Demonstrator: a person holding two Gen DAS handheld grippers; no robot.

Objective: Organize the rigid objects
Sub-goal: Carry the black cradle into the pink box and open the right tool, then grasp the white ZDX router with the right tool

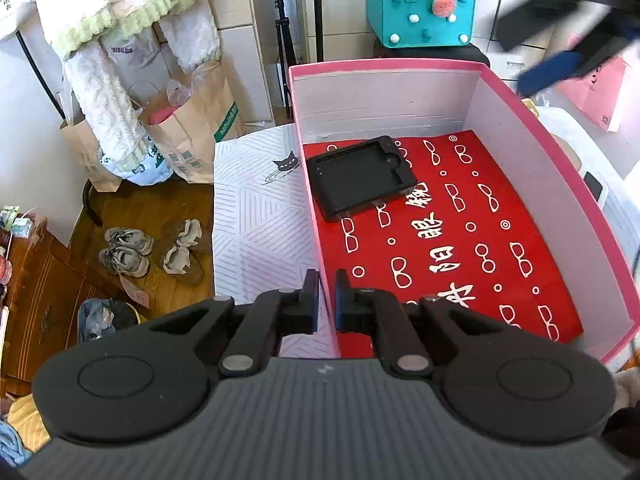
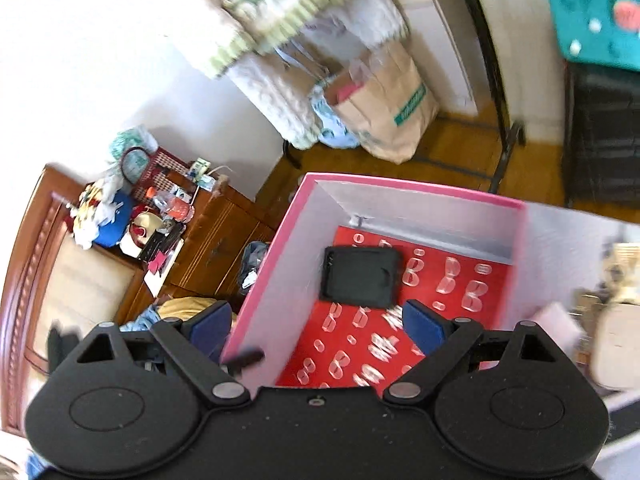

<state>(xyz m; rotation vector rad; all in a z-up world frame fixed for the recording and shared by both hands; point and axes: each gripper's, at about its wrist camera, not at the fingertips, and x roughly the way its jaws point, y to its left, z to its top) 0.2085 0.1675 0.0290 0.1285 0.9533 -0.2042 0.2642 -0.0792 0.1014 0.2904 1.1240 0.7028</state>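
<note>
A pink box with white inner walls has a red sheet printed with white spectacles on its bottom. A black rigid tray lies flat in its far left corner, and it also shows from above in the right wrist view. My left gripper is shut on the box's left wall, which runs up between its fingers. My right gripper hangs above the box, open, with nothing held. In the left wrist view it is a blurred dark and blue shape at the top right.
The box stands on a white striped cloth. A teal felt bag sits behind it, with paper bags and hanging laundry to the left. Shoes lie on the wooden floor. A cluttered wooden nightstand stands to the left.
</note>
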